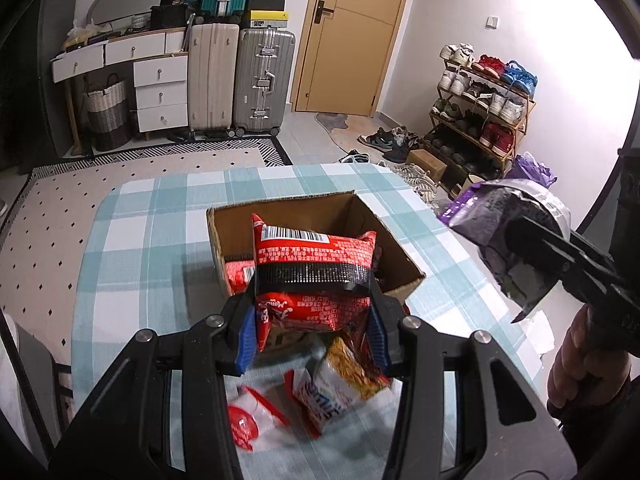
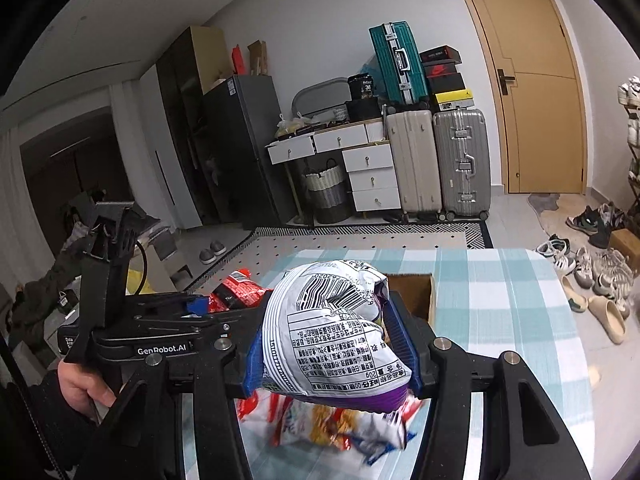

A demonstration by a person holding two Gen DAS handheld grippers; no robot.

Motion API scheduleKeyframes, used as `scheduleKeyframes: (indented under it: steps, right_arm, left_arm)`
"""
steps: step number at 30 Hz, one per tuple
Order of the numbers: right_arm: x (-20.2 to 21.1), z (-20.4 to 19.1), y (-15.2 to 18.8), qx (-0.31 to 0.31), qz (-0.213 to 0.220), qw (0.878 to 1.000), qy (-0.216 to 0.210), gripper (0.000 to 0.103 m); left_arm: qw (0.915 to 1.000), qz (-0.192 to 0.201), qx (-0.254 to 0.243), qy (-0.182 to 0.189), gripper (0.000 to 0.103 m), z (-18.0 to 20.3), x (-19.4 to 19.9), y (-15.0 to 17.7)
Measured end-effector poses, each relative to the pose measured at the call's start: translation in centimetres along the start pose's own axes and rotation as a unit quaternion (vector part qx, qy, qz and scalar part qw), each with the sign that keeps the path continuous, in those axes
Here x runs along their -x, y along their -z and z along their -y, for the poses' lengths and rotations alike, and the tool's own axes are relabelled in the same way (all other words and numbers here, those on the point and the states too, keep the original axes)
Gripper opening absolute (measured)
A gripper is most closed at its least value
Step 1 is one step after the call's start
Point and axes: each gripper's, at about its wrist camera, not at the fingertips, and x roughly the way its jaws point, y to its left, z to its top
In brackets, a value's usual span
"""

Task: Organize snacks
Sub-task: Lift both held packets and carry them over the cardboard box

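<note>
Checked tablecloth [image 1: 152, 216] below, cardboard box [image 1: 280, 216] waiting! Left gripper [image 1: 312, 300] clamps a red snack packet [image 1: 316, 256] just over the box; right gripper [image 2: 334, 340] pinches a white-and-purple snack bag [image 2: 332, 320] alongside. Both look light, puffy, crinkly: mid-body grips suit them.

3 suitcases [image 1: 240, 80] flank a door [image 1: 352, 36] and shoe rack [image 1: 480, 108].

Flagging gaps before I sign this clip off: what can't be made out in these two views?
- Box contents, left view: the red packet covers them.
- Box, right view: mostly behind the white bag.
- Loose snacks, both views: blurred, labels unreadable.
- Right gripper, left view: fingertips buried in its bag.
</note>
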Motion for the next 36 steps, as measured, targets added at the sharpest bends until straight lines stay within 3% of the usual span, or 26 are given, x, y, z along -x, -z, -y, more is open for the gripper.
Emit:
scheduleKeyframes:
  steps: [15, 36]
  right_arm:
    - [-8.4, 3.7, -2.1, -0.007, -0.026, 1.000, 0.006, 0.053]
    - [-16.2, 7.5, 1.0, -0.017, -0.071, 0.997, 0.015, 0.055]
  left_arm:
    - [0.9996, -0.023, -0.015, -0.003, 0.041, -1.3, -6.6, -3.9]
    - [0.9976, -0.067, -0.019, -0.003, 0.042, -2.9, -14.3, -4.6]
